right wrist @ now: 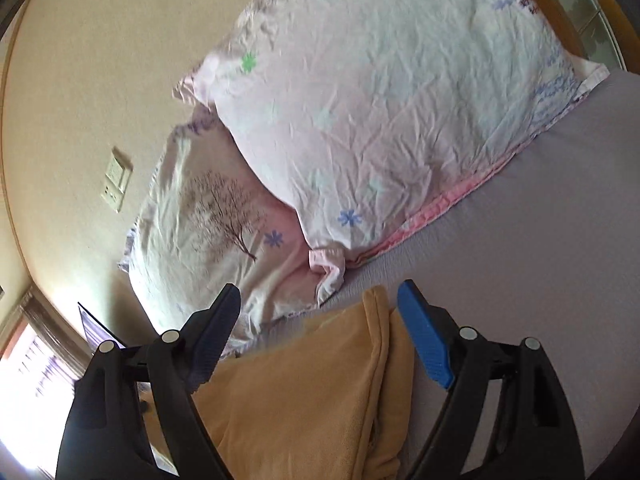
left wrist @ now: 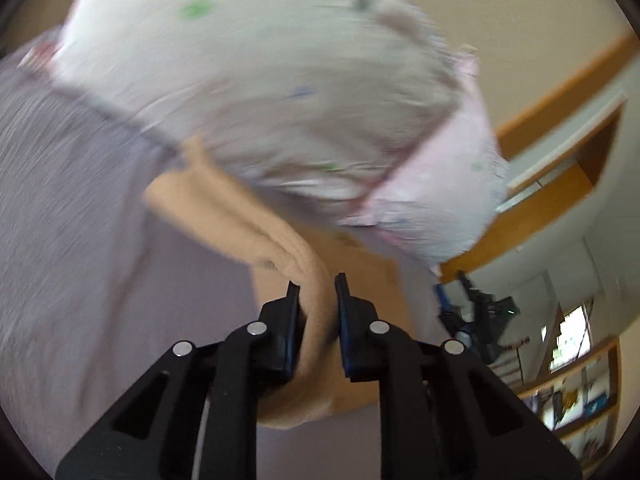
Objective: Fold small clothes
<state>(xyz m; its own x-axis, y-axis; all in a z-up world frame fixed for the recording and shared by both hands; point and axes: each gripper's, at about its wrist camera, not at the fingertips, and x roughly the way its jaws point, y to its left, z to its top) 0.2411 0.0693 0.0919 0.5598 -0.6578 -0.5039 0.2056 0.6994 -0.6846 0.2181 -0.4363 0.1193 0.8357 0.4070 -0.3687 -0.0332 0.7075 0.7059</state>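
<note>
No box or basket shows in either of my views; what bears everything here is the grey bedsheet (right wrist: 540, 216), with two pillows lying on it against the cream wall (right wrist: 80, 80). The upper pillow (right wrist: 380, 100), pale pink with small green and blue flowers, rests partly over the lower pillow (right wrist: 208, 216), which carries a printed bare tree. The thing I am folding is the tan fleece garment (right wrist: 304, 392), spread on the sheet just in front of the pillows. My left gripper (left wrist: 317, 286) is clenched on a thick rolled fold of that garment (left wrist: 256, 232): the cloth runs straight between the two dark pads and bulges out below them, and the fold stretches away from the fingertips toward the blurred pillow above. That left view is smeared, so finer detail of the cloth is hard to tell. My right gripper (right wrist: 320, 300) stands released, its dark finger (right wrist: 216, 332) and blue-padded finger (right wrist: 424, 336) spread wide apart, with the garment's upright edge rising between them, nearer the blue one; I cannot tell whether either pad touches the cloth. In the left view a wooden door frame (left wrist: 560, 92) and shelves (left wrist: 580, 392) show far off at the right.
</note>
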